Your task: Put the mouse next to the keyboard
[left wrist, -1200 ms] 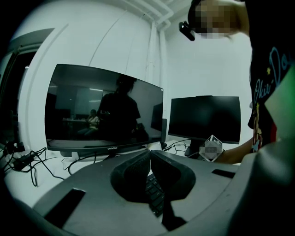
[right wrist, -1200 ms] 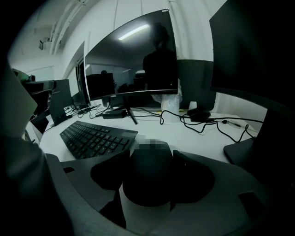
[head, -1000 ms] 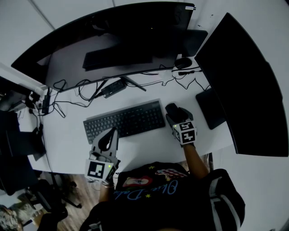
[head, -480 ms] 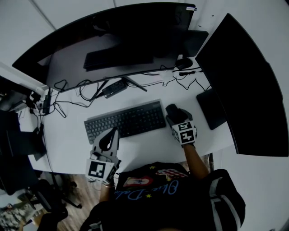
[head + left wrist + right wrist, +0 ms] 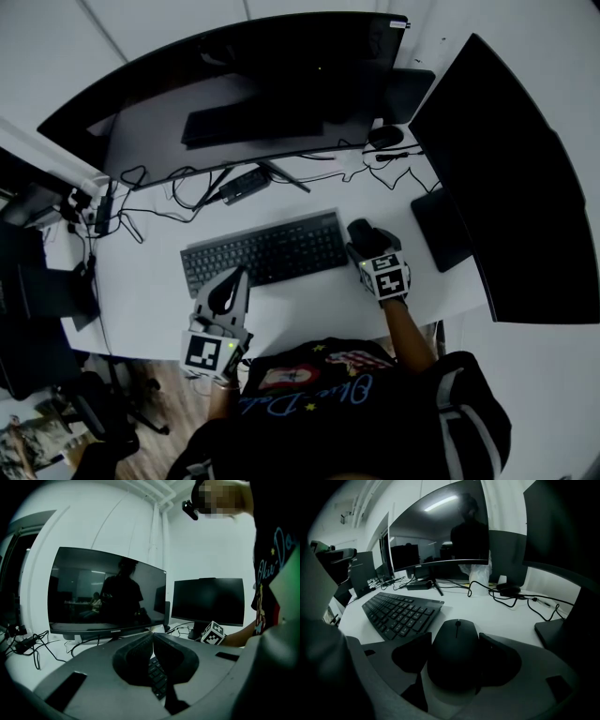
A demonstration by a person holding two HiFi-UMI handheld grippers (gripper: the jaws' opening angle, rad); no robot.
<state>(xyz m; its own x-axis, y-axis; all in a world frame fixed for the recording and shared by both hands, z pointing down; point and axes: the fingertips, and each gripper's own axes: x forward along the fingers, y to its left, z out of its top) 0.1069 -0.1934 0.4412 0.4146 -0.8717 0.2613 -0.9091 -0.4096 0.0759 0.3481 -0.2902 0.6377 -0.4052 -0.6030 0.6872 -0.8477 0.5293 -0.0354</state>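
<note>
The black mouse (image 5: 455, 648) rests on the white desk (image 5: 309, 305), just right of the black keyboard (image 5: 265, 253) and close to its right end. My right gripper (image 5: 364, 240) is shut on the mouse (image 5: 360, 230), one jaw against each side. My left gripper (image 5: 240, 275) hovers by the desk's front edge, below the keyboard's left half. Its jaws are shut with nothing between them. In the left gripper view the left gripper (image 5: 152, 638) has its pads pressed together, and a strip of keyboard (image 5: 157, 674) shows below them. The keyboard (image 5: 401, 613) lies left of the right gripper (image 5: 455, 637).
A wide curved monitor (image 5: 234, 103) stands behind the keyboard and a second monitor (image 5: 506, 178) at the right. A dark flat pad (image 5: 439, 228) lies right of the mouse. Cables (image 5: 169, 187) and a small black device (image 5: 384, 137) lie behind.
Only the head view has shifted slightly. Both grippers and the mouse stay where they were beside the keyboard.
</note>
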